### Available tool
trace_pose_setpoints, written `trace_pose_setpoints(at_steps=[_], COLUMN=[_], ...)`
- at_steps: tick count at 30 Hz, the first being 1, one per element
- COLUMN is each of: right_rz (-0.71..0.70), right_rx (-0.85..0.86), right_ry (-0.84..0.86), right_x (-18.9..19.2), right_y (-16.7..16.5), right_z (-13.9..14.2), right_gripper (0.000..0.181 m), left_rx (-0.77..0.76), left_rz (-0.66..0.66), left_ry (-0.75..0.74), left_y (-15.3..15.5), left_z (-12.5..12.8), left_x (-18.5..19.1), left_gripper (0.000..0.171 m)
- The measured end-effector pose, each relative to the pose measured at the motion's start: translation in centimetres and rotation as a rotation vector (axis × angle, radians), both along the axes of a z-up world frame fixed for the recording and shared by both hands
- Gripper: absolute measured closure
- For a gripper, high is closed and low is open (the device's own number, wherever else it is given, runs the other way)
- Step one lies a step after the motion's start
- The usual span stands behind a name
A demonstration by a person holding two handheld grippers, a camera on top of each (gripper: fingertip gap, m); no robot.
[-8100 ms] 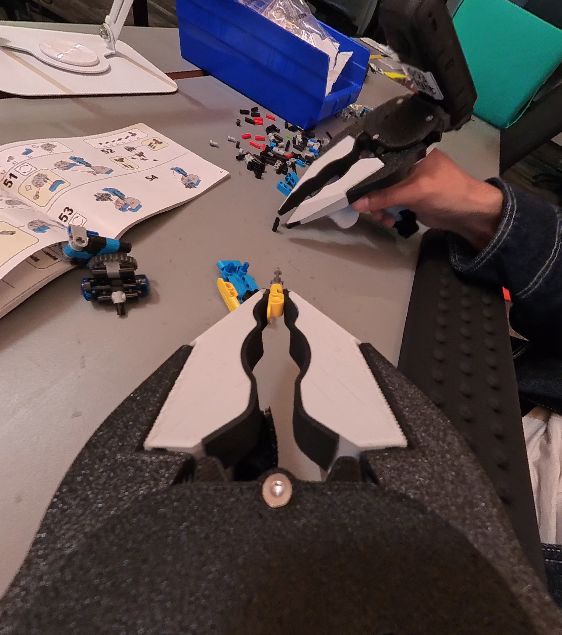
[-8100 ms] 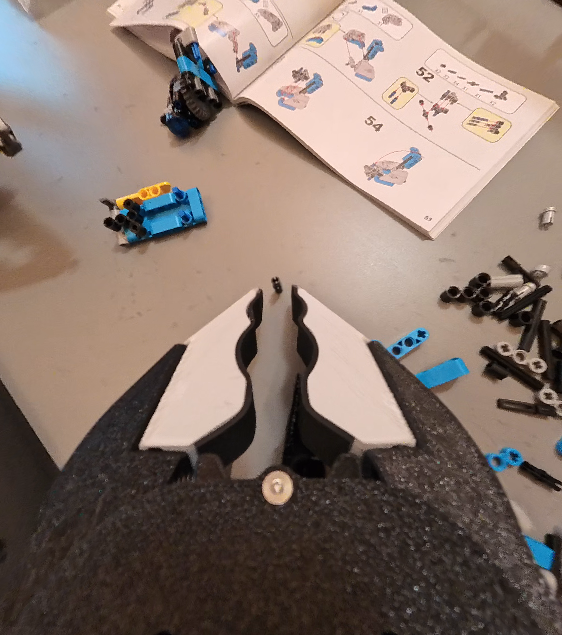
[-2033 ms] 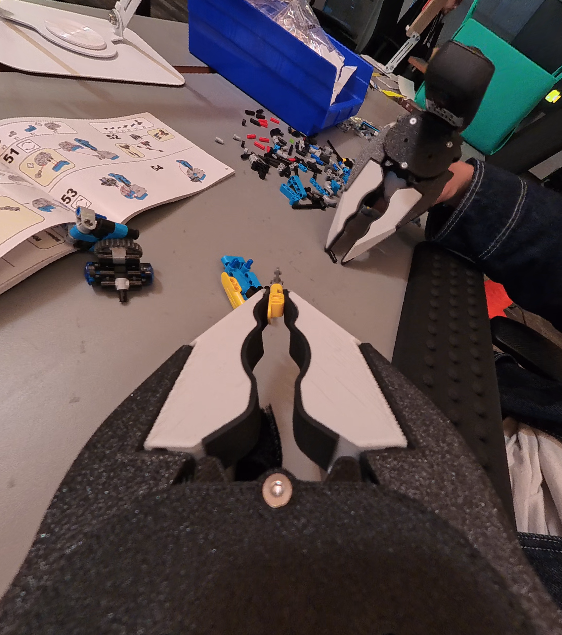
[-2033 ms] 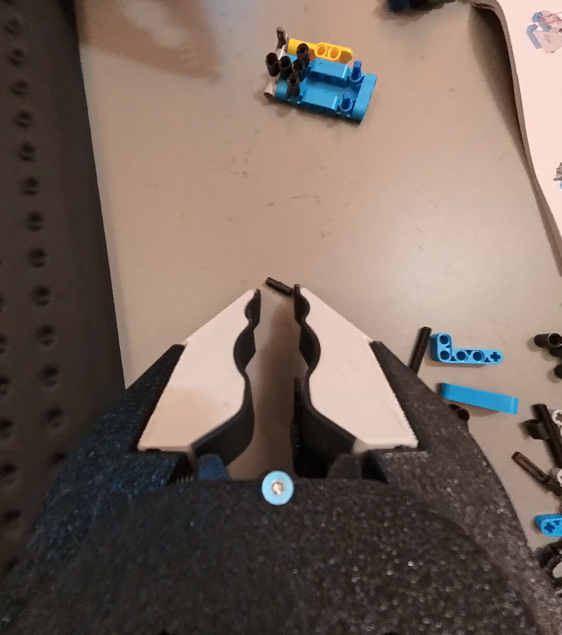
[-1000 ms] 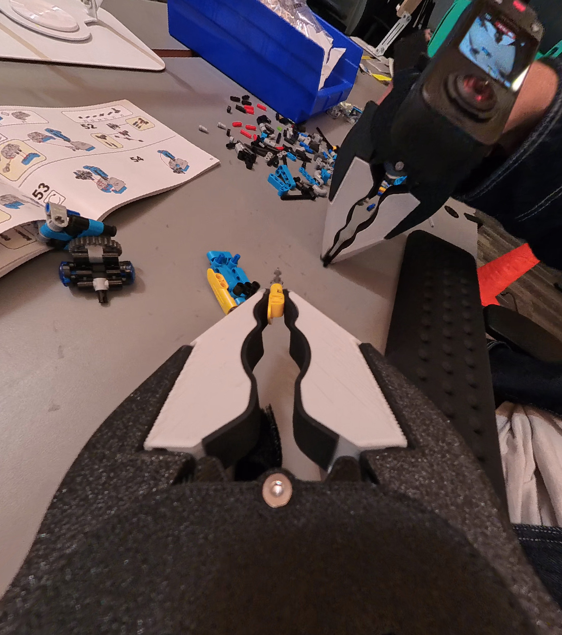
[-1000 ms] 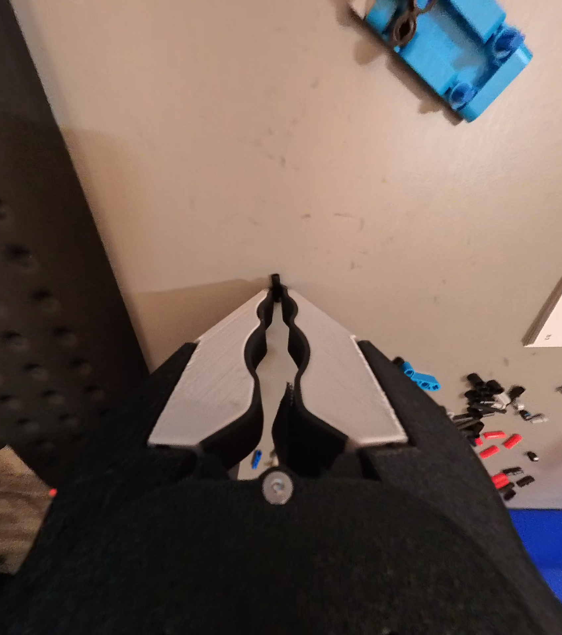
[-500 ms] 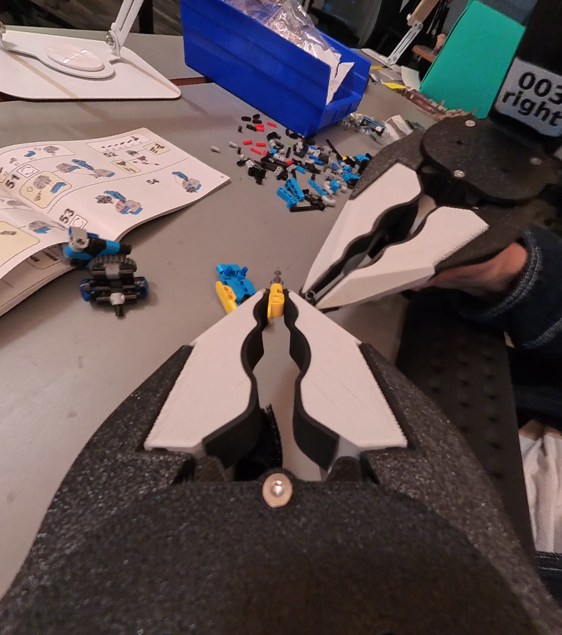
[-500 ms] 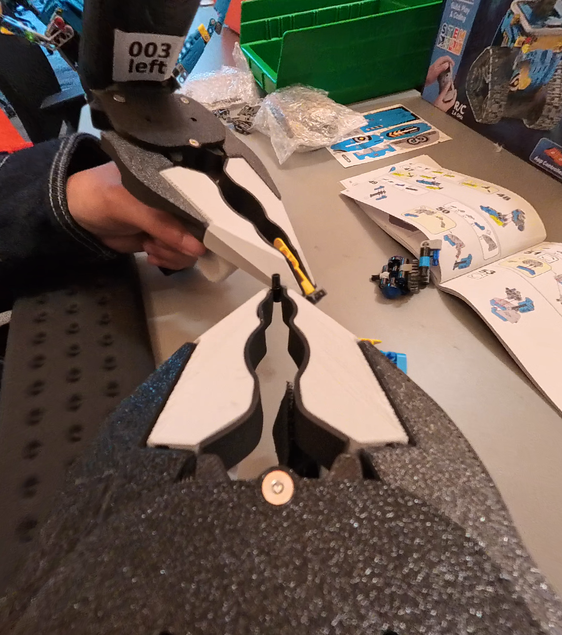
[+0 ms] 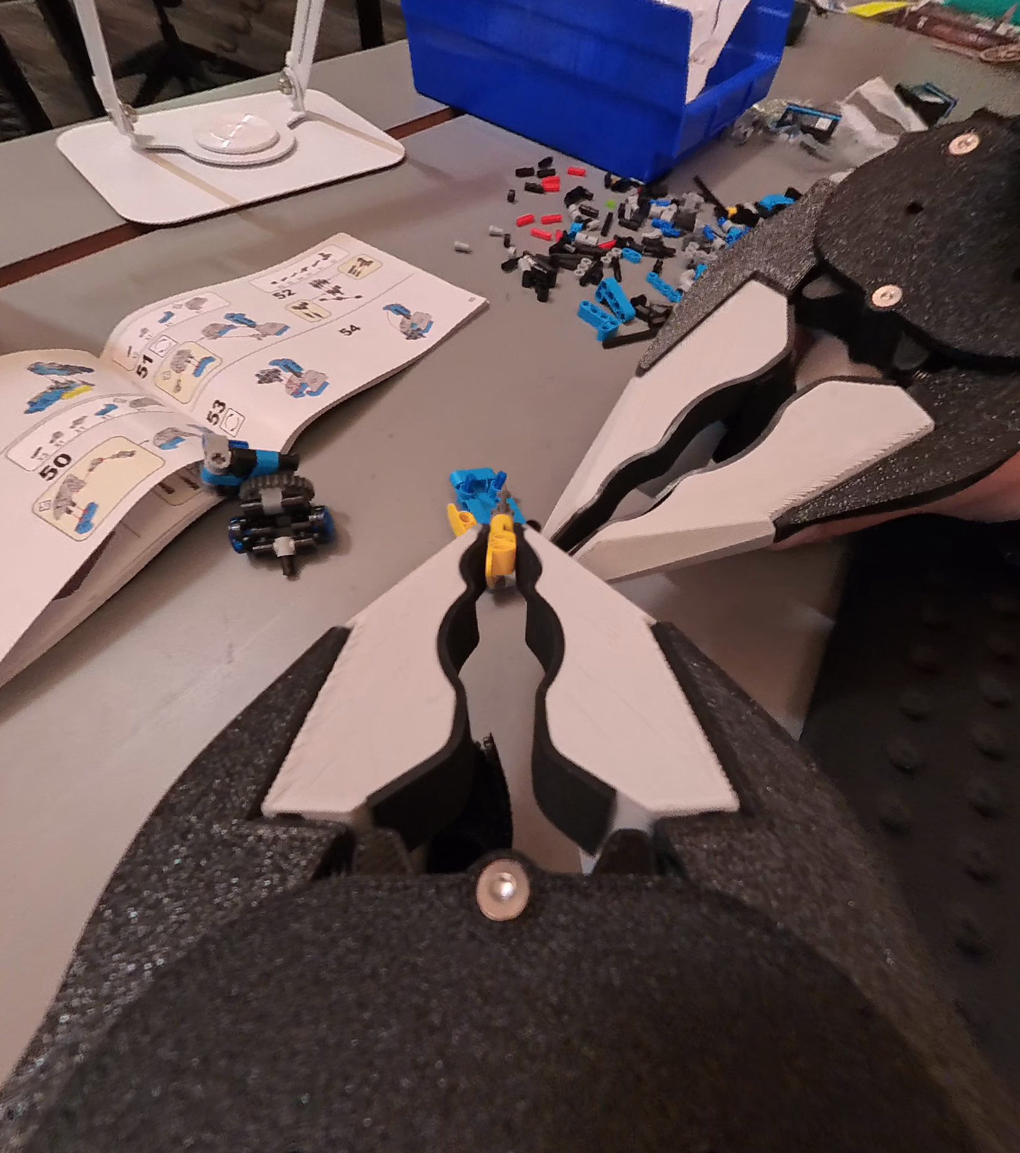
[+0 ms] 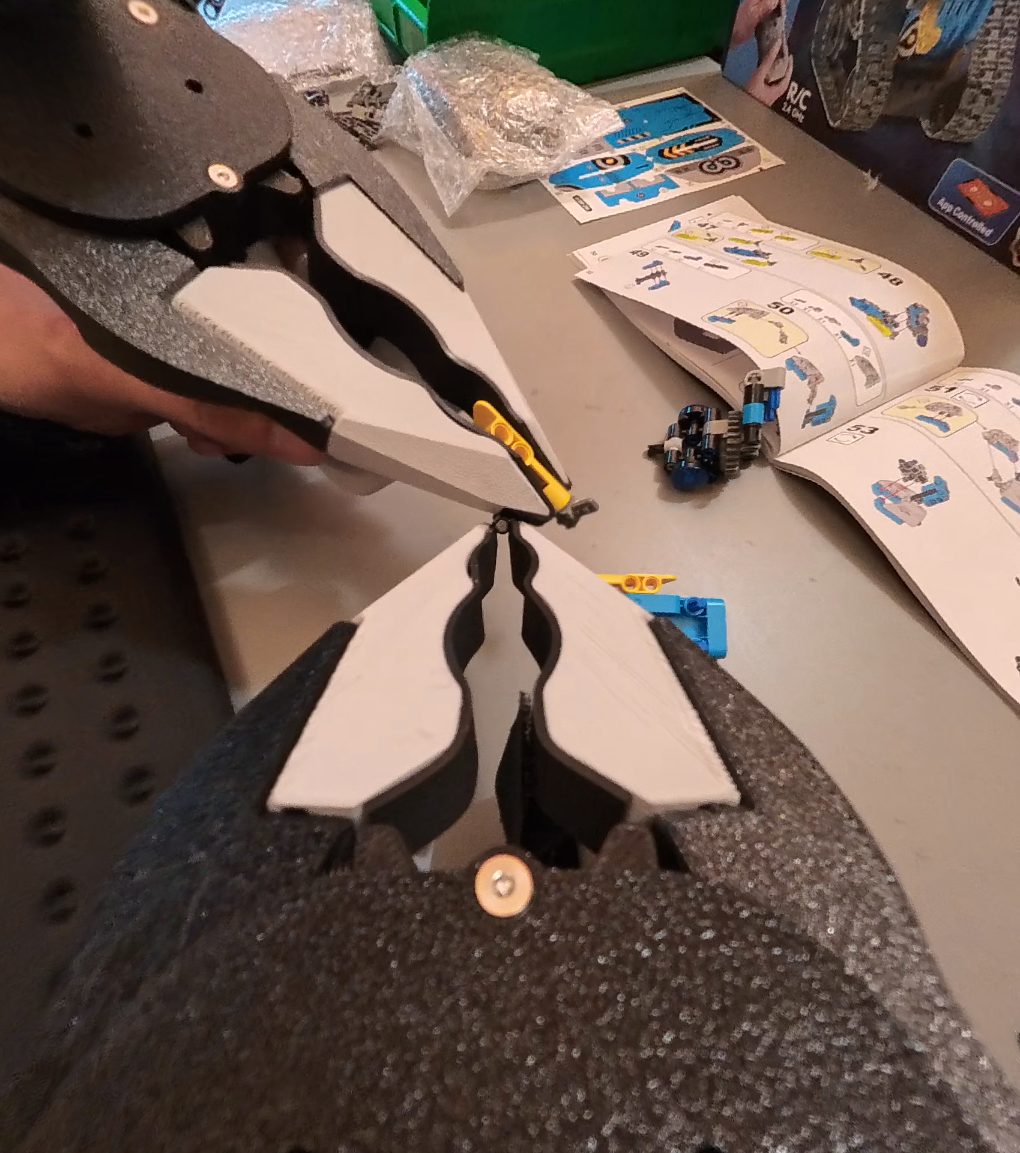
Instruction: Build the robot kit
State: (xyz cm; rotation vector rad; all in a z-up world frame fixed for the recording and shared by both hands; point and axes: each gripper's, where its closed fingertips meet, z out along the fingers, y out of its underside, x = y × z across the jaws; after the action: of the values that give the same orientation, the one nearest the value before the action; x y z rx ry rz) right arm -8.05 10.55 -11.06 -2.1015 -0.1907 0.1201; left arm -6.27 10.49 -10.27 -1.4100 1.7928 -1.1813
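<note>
1. The grey table [image 9: 120,655] carries everything, with a black dimpled mat [image 9: 962,717] along its near right edge.
2. A blue bin [image 9: 557,75] stands at the far side in the left wrist view, and a white stand base [image 9: 233,156] sits left of it.
3. An open instruction booklet [image 9: 214,355] lies flat on the left; in the right wrist view it lies to the right, below a sticker sheet [image 10: 663,162] and bubble-wrap bags [image 10: 495,118].
4. The left gripper [image 9: 500,549] has its jaws closed almost fully on a yellow beam [image 9: 501,546], which pokes out past the tips with a small grey piece at its front end.
5. The right gripper [image 10: 501,530] has its jaws pressed nearly together on a tiny black pin [image 10: 501,526]. Its tip meets the left gripper's tip, the pin right at the yellow beam's end.
6. A loose pile of small parts [image 9: 619,243] spreads in front of the blue bin.
7. A black and blue geared assembly [image 9: 276,505] rests at the booklet's lower edge.
8. A blue and yellow sub-assembly [image 9: 476,493] lies on the table just beyond both tips.
</note>
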Motion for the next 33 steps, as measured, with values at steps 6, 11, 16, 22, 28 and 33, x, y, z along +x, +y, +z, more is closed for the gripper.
trace_pose_setpoints(at_steps=[6,11,16,22,28,33], right_rz=[0.005,-0.003,0.001,0.007,-0.109,-0.113], right_rx=[0.086,0.121,0.154,0.157,0.292,0.296], right_ry=[0.101,0.236,0.395,0.398,-0.196,-0.438], right_x=[-0.1,-0.2,-0.3,-0.3,2.0,1.3], right_y=[0.0,0.0,0.0,-0.1,-0.8,-0.6], right_z=[1.8,2.6,3.5,3.5,5.8,6.0], right_gripper=[0.178,0.177,0.177,0.177,0.178,0.178], left_rx=[-0.162,-0.212,-0.245,-0.286,-0.496,-0.567], left_rz=[-0.008,0.004,0.013,-0.001,-0.024,-0.051], left_ry=[-0.054,-0.08,-0.101,-0.095,-0.114,-0.115], left_y=[-0.1,-0.2,-0.2,-0.3,0.3,0.1], left_z=[1.7,2.4,2.9,2.9,4.1,4.5], left_x=[0.0,0.1,0.1,0.0,-0.4,-0.5], left_gripper=[0.164,0.164,0.164,0.164,0.164,0.164])
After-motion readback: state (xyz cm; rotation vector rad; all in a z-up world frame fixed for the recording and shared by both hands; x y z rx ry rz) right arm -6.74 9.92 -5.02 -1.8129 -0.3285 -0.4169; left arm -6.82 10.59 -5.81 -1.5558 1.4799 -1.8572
